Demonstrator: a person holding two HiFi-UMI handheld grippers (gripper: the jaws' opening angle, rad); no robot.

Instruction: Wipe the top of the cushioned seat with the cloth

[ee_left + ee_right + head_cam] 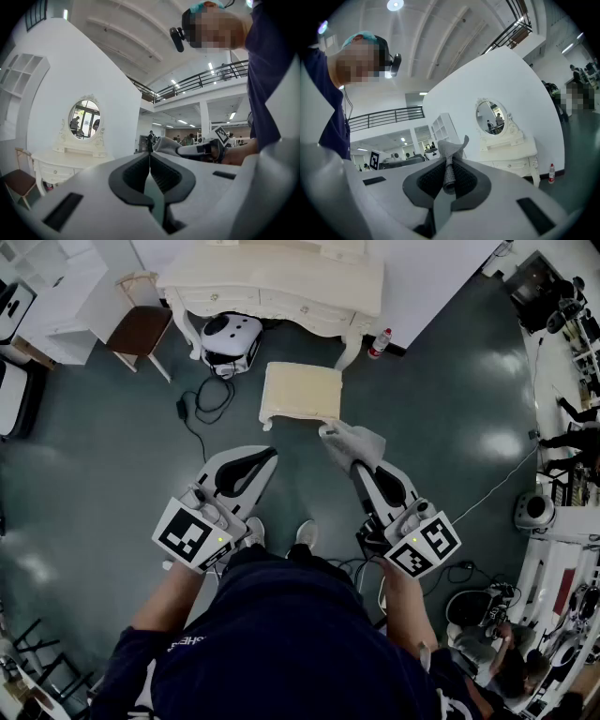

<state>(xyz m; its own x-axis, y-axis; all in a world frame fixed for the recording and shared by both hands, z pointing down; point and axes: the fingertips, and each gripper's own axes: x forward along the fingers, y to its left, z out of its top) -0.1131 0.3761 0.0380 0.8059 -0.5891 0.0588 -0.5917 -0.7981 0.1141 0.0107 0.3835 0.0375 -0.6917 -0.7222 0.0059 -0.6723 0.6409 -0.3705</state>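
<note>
The cream cushioned seat (300,393) stands on the floor ahead of me, in front of the dressing table. A grey cloth (354,443) hangs from my right gripper (360,465), just off the seat's near right corner and above the floor. In the right gripper view the cloth (449,166) is pinched between the dark pads, a loose corner sticking up, and the right gripper (448,169) is shut on it. My left gripper (269,457) is held to the left, level with the right one, its jaws closed together (150,158) on nothing. From it I see the cloth (164,144) to the right.
A white dressing table (272,282) with an oval mirror (85,118) stands behind the seat. Under it sits a white and black device (230,338); a bottle (379,343) is by its right leg. A brown-seated chair (141,329) is left, cables (202,404) lie on the floor.
</note>
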